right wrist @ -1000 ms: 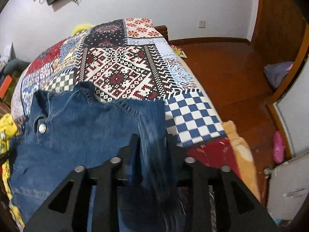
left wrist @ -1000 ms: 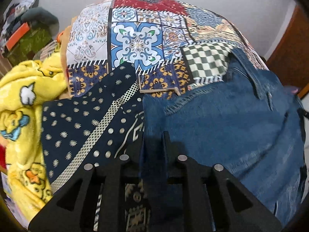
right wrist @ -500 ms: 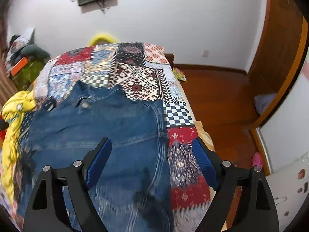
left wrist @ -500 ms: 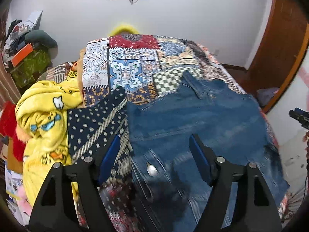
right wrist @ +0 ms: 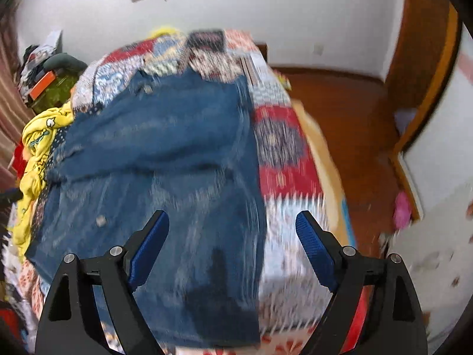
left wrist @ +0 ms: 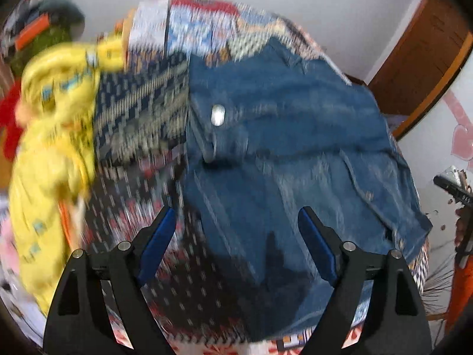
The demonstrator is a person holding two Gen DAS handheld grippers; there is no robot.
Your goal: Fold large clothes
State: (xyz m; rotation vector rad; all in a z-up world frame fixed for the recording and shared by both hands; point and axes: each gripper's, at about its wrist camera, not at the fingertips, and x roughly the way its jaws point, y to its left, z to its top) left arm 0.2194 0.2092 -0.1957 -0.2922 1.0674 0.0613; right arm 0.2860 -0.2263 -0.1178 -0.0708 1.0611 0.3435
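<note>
Two grippers hang over the bed, both blurred. Left gripper (left wrist: 236, 236) has just been opening; jaws wide, nothing gripped, denim below them. Right gripper (right wrist: 233, 236) likewise just opened, wide and empty. Denim garment (right wrist: 165, 148) lies spread on the patchwork bedspread (right wrist: 283, 153), metal button (left wrist: 218, 114) up. Yellow blanket (left wrist: 50, 148) bunched near its left edge.

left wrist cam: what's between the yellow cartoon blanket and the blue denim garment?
Left wrist view: a navy dotted patterned cloth lies between the yellow cartoon blanket and the blue denim garment, on the patchwork bedspread.
</note>
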